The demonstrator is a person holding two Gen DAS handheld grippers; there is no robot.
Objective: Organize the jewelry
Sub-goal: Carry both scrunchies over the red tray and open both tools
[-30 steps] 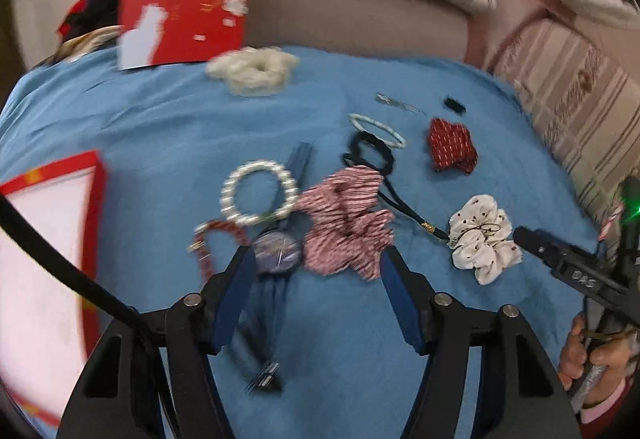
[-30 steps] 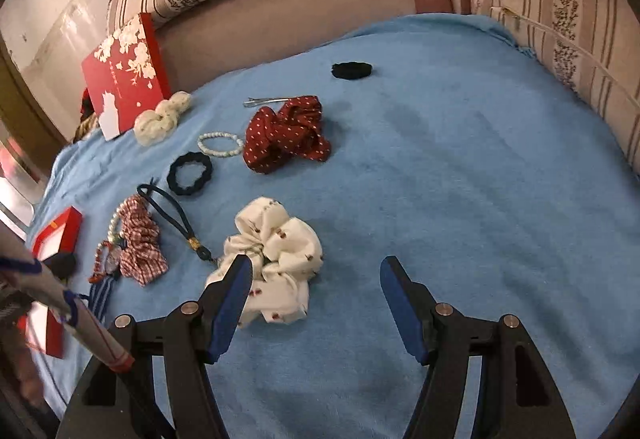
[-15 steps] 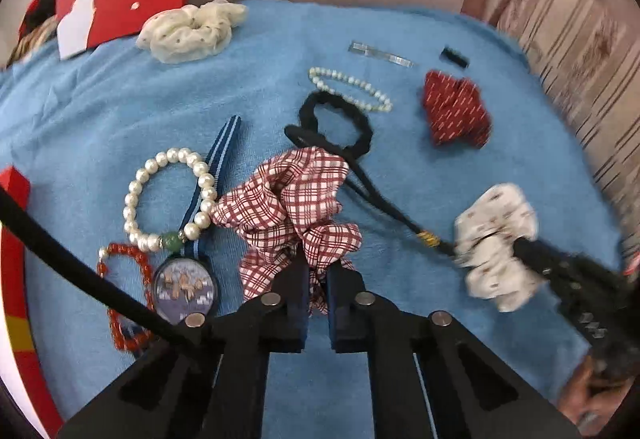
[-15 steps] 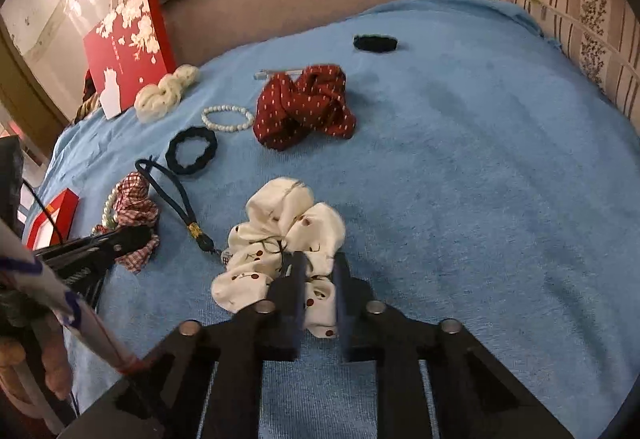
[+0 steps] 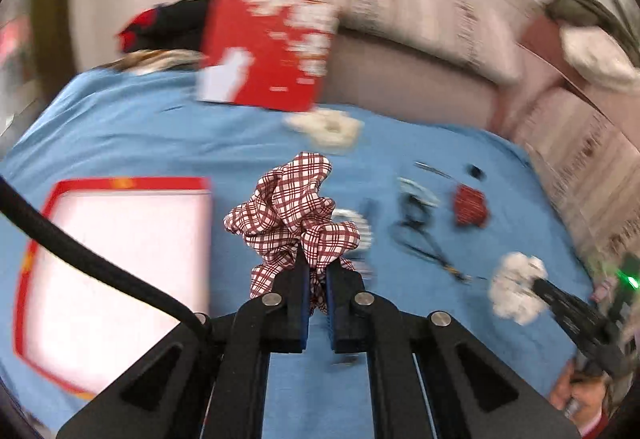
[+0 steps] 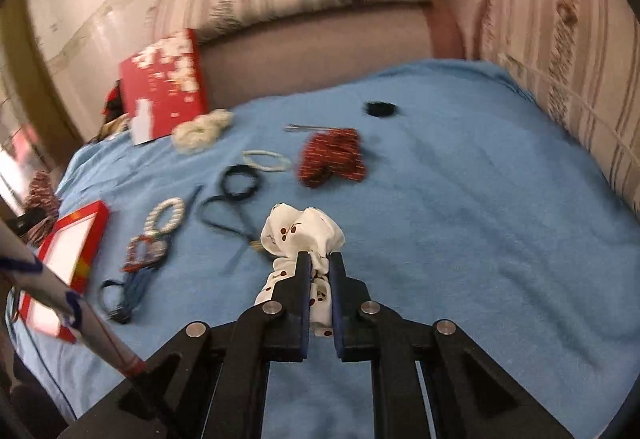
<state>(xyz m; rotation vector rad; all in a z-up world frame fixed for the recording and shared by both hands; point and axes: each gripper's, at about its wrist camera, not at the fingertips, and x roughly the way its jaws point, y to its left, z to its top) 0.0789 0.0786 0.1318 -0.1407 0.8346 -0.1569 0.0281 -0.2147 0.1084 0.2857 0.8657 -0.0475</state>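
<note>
Left gripper (image 5: pixel 317 271): jaws drawn narrow, pinching the plaid scrunchie (image 5: pixel 294 217), which is lifted clear of the blue cloth (image 5: pixel 120 135) and fans out above the fingertips at 12 o'clock. Right gripper (image 6: pixel 320 271): jaws likewise narrow, clamped on the white scrunchie (image 6: pixel 300 235), whose cherry-print folds bulge above the tips and hang between the fingers; whether it touches the cloth cannot be told.

Left wrist view, strongly blurred. An open red tray (image 5: pixel 116 271) with a white floor lies at 9 o'clock of the plaid scrunchie. A red box (image 5: pixel 272 51) leans against the sofa back (image 5: pixel 400 79) at 12 o'clock, with a cream scrunchie (image 5: pixel 324 127) just beside its lower right corner. At 3 o'clock lie a black cord (image 5: pixel 420 239) and a red dotted scrunchie (image 5: pixel 470 205); the right gripper with its white scrunchie appears at 4 o'clock.

Right wrist view. From the white scrunchie, the black cord (image 6: pixel 224 215) lies at 10 o'clock, a black hair tie (image 6: pixel 240 185) touching its far end, and a thin bead bracelet (image 6: pixel 266 161) just beyond. The red dotted scrunchie (image 6: pixel 332 159) sits at 12 o'clock, a hairpin (image 6: pixel 304 127) at its far edge, a small black tie (image 6: pixel 380 109) farther off at 1 o'clock. A pearl bracelet (image 6: pixel 166 217) lies at 9 o'clock, touching a red bead bracelet (image 6: pixel 144 253); a blue-strapped watch (image 6: pixel 128 291) lies near these at 8 o'clock, and the tray (image 6: pixel 76 251) beyond it.
</note>
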